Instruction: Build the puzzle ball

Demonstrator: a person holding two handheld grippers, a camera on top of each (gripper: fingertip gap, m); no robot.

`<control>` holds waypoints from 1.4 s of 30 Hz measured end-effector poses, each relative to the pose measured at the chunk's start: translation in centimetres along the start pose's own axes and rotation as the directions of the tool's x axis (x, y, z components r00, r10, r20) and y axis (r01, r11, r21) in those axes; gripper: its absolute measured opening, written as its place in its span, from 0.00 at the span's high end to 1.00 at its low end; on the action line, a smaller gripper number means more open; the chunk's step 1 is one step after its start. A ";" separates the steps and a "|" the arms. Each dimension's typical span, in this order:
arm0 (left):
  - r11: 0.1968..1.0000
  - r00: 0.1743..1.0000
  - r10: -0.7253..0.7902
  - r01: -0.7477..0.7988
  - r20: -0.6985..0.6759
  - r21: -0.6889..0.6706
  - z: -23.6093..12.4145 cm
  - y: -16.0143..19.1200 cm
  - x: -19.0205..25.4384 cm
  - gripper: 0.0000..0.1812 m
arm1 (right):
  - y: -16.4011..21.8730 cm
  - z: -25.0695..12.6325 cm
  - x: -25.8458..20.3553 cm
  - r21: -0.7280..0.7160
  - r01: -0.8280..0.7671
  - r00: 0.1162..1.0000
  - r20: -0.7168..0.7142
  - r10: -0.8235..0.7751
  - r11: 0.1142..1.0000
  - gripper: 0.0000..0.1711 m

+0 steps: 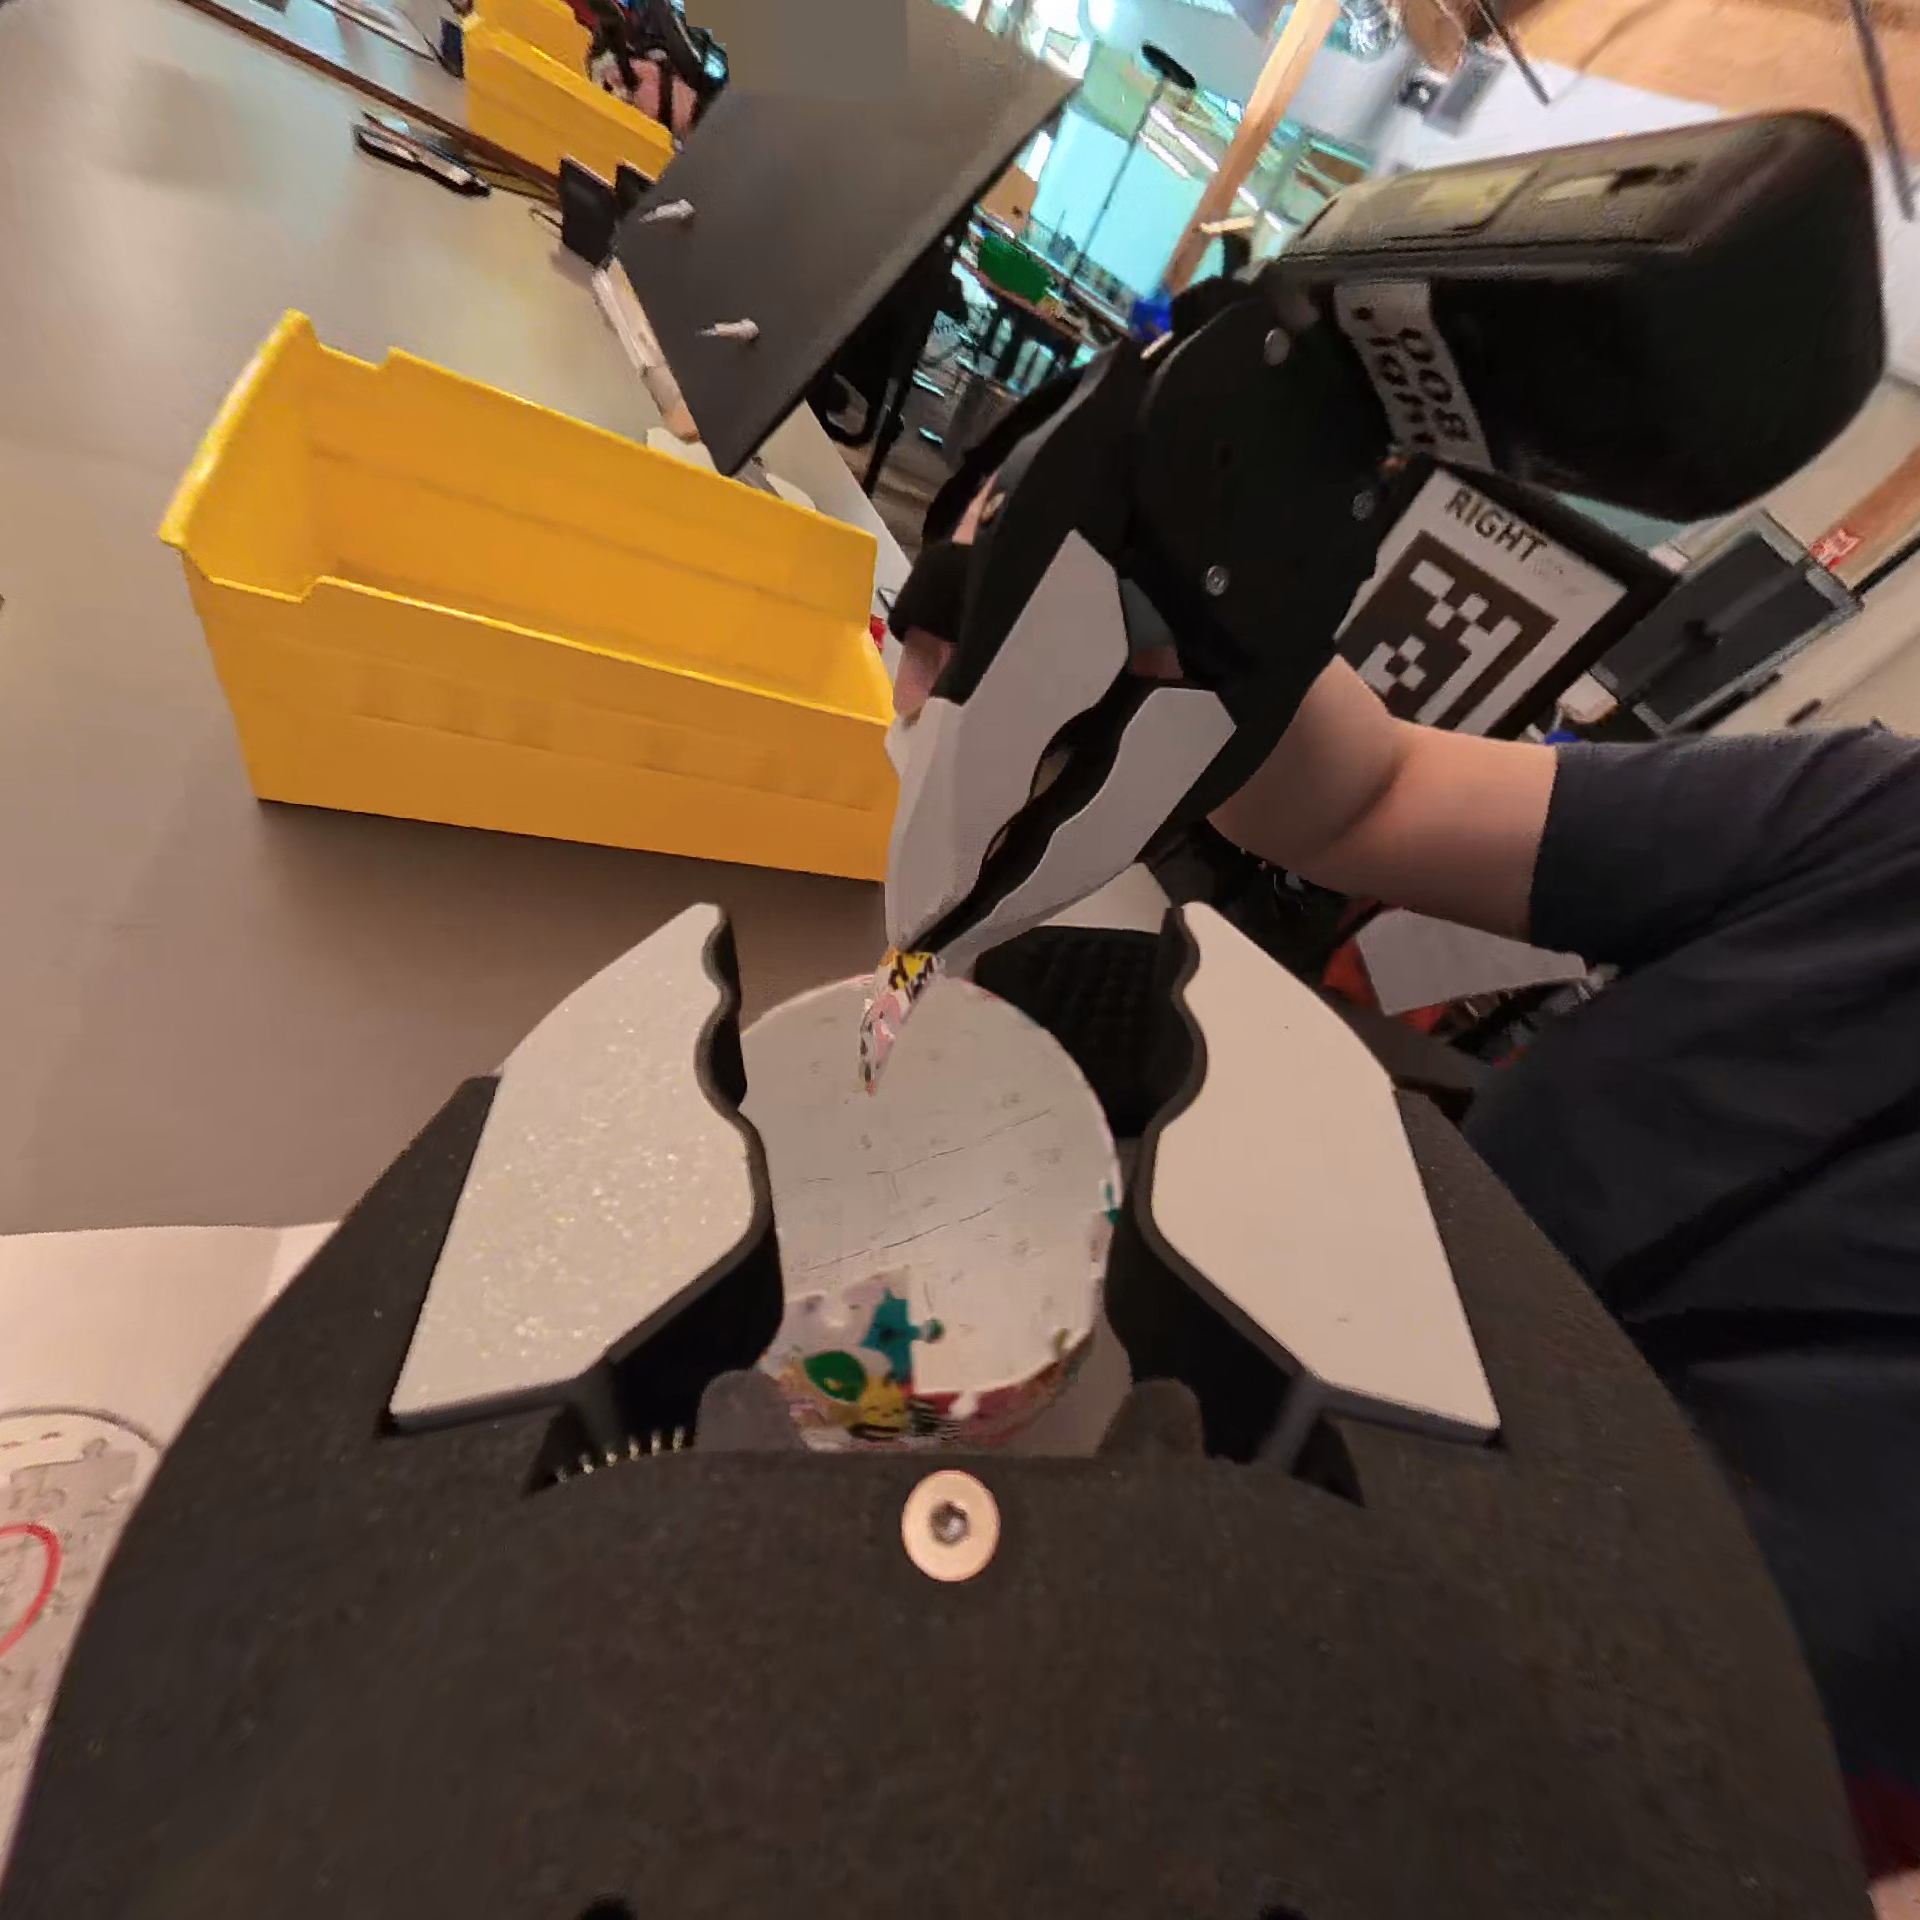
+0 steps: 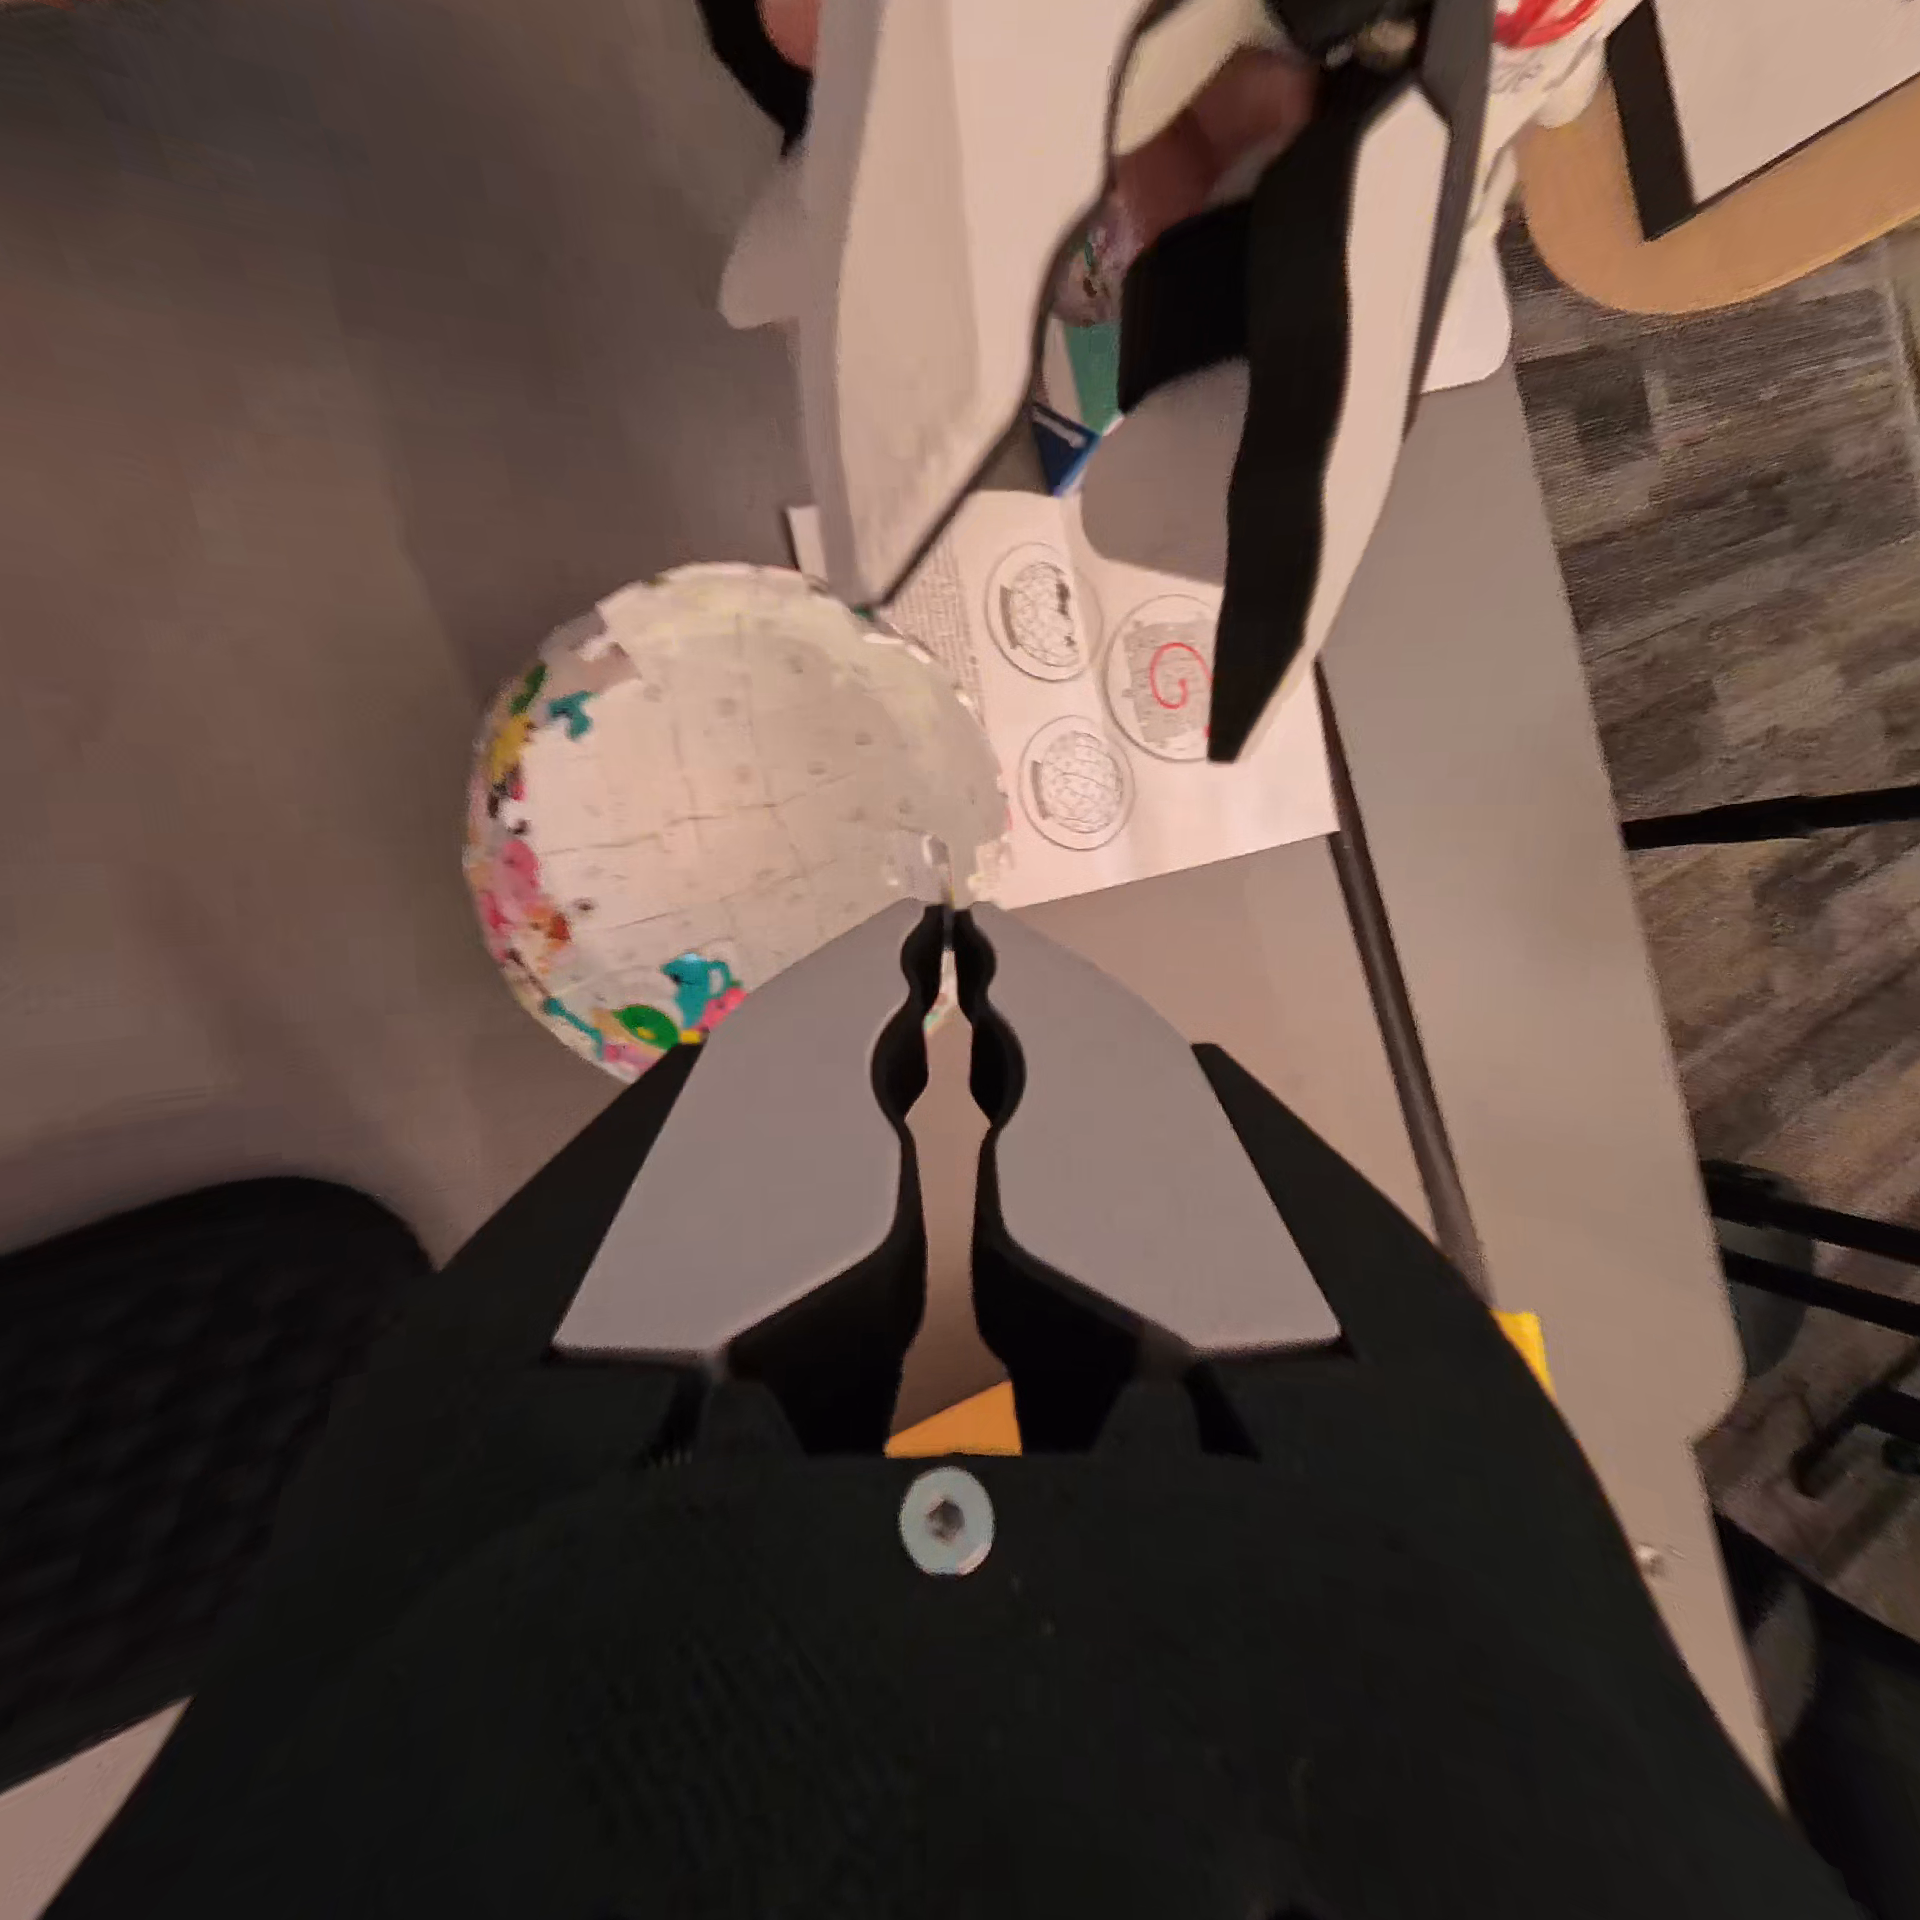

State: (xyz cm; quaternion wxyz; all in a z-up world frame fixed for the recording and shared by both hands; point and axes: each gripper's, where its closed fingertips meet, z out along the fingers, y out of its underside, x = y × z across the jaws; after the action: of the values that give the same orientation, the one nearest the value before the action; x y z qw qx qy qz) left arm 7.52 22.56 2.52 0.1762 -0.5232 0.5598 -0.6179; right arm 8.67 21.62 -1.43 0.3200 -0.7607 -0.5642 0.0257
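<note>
The left gripper [image 1: 956, 1049] is standing wide open, with one grey finger on each side of the half-built puzzle ball [image 1: 935, 1195]. I cannot tell if the fingers are touching it. The ball is a hollow shell: white on the inside, with bright pictures in pink, green, yellow and teal on the outside. In the right wrist view it [image 2: 727, 790] is sitting on the dark grey table [image 2: 260, 520], with its open side facing up.

Just past it, the right gripper [image 1: 920, 951] is squeezing its fingers almost together on a small curved puzzle piece [image 1: 894, 1013] with bright colours on it. The piece is hanging down from the fingertips, right over the ball's rim. In the right wrist view the piece is blurry.

Next to the ball, a white paper sheet [image 2: 1091, 727] with round drawings and a red mark is lying on the table.

Farther back, a long yellow plastic bin [image 1: 540, 644] is resting on the table. Another yellow bin [image 1: 551, 94] is sitting far behind it.
</note>
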 end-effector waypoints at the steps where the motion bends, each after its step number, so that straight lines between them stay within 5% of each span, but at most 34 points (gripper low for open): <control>1: 1.000 1.000 0.008 -0.008 -0.017 -0.020 0.3 0.2 -0.4 0.58 | 0.2 0.2 0.2 -0.002 0.037 0.999 -0.020 -0.037 0.999 0.98; 14: 0.989 0.991 0.125 -0.128 -0.044 -0.075 1.3 -1.3 -2.1 0.65 | 0.9 -0.2 0.8 0.104 0.071 0.997 -0.042 -0.067 0.992 0.98; 26: 0.981 0.979 0.120 -0.092 0.164 -0.169 1.7 -1.6 -2.6 0.57 | 0.8 -1.4 1.9 0.133 0.068 0.988 -0.145 -0.049 0.989 0.98; 32: 0.990 0.996 0.016 -0.003 0.091 -0.143 1.4 -0.9 -3.3 0.56 | 0.6 0.3 1.5 0.093 0.028 0.995 -0.102 -0.018 0.995 0.98; 42: 0.950 1.000 0.006 -0.012 -0.022 -0.311 2.2 2.7 -2.4 0.55 | 1.2 2.8 0.9 0.093 -0.069 0.998 0.023 0.067 0.993 0.98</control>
State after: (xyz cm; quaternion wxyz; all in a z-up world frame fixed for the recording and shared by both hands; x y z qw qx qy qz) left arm 9.33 22.50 -1.32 0.0884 -0.5355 0.6544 -0.5265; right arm 8.89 23.46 -3.96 0.3487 -0.7632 -0.5394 0.0704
